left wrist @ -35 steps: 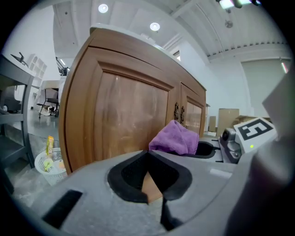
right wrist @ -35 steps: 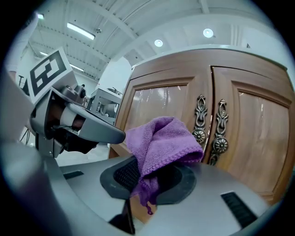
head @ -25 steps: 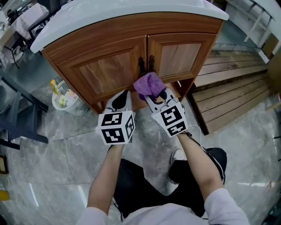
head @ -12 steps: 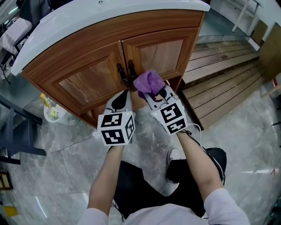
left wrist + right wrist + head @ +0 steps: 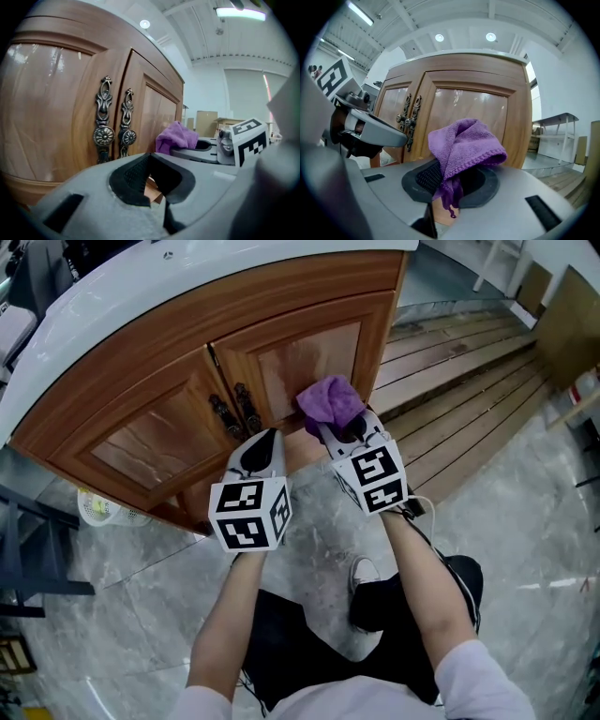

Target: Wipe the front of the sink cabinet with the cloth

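The wooden sink cabinet (image 5: 178, 362) has two doors with ornate dark handles (image 5: 234, 411) at the middle seam. A purple cloth (image 5: 330, 401) sticks out of my right gripper (image 5: 339, 427), whose jaws are shut on it; the cloth sits low against the right door (image 5: 309, 357). In the right gripper view the cloth (image 5: 461, 145) bunches up before that door (image 5: 471, 122). My left gripper (image 5: 261, 452) hangs shut and holding nothing, just below the handles (image 5: 112, 129), a little short of the cabinet front.
A white countertop (image 5: 122, 296) overhangs the cabinet. Wooden slats (image 5: 459, 399) lie on the floor to the right. A white basket (image 5: 94, 507) stands at the cabinet's left foot. The marble floor (image 5: 122, 615) spreads around my legs.
The cloth and right gripper have shifted from beside the handles onto the right door's lower panel. My view has swung right, so the cabinet slid left. The left gripper kept its place.
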Demonstrator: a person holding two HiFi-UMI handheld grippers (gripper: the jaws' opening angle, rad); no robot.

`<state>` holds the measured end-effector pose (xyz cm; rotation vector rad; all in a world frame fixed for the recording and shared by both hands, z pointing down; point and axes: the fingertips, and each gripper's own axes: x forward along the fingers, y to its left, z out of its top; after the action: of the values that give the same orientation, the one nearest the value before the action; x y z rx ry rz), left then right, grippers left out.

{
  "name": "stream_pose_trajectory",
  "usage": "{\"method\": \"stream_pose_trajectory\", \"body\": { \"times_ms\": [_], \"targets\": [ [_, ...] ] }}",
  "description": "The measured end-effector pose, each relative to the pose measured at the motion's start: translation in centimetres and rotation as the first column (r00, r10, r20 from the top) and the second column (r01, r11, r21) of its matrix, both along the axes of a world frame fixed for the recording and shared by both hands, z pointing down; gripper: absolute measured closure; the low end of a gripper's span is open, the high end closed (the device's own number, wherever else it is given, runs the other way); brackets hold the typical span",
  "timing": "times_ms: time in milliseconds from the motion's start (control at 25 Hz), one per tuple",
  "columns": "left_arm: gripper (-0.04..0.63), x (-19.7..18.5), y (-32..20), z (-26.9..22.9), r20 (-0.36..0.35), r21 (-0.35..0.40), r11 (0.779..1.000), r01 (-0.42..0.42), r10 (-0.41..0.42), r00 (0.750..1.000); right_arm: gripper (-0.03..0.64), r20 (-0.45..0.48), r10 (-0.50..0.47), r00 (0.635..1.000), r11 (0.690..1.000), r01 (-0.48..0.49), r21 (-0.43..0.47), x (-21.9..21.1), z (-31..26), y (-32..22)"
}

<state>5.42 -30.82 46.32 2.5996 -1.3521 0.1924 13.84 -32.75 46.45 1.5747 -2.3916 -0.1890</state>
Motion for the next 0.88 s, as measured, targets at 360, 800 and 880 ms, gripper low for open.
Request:
{"method": "stream_pose_trajectory", "body": {
  "times_ms": [360, 800, 880],
  "targets": [
    [0.590, 5.4, -0.8, -0.1, 0.014, 0.007, 0.995, -0.099, 0.099, 0.995, 0.543, 0.023, 0.144, 0.989, 0.989, -0.144, -0.019, 6.4, 0.2, -1.6],
    [0.591, 7.9, -0.9, 0.1, 0.009, 0.008, 0.991, -0.133, 0.133, 0.991, 0.543, 0.059, 0.279, 0.958, 0.960, -0.279, -0.017, 11.1, 0.0, -1.2],
    [0.590, 8.0, -0.9, -0.1, 0.004, 0.011, 0.991, -0.132, 0.132, 0.991, 0.543, 0.082, 0.272, 0.959, 0.962, -0.272, -0.014, 10.7, -0.6, -0.9]
  ]
}}
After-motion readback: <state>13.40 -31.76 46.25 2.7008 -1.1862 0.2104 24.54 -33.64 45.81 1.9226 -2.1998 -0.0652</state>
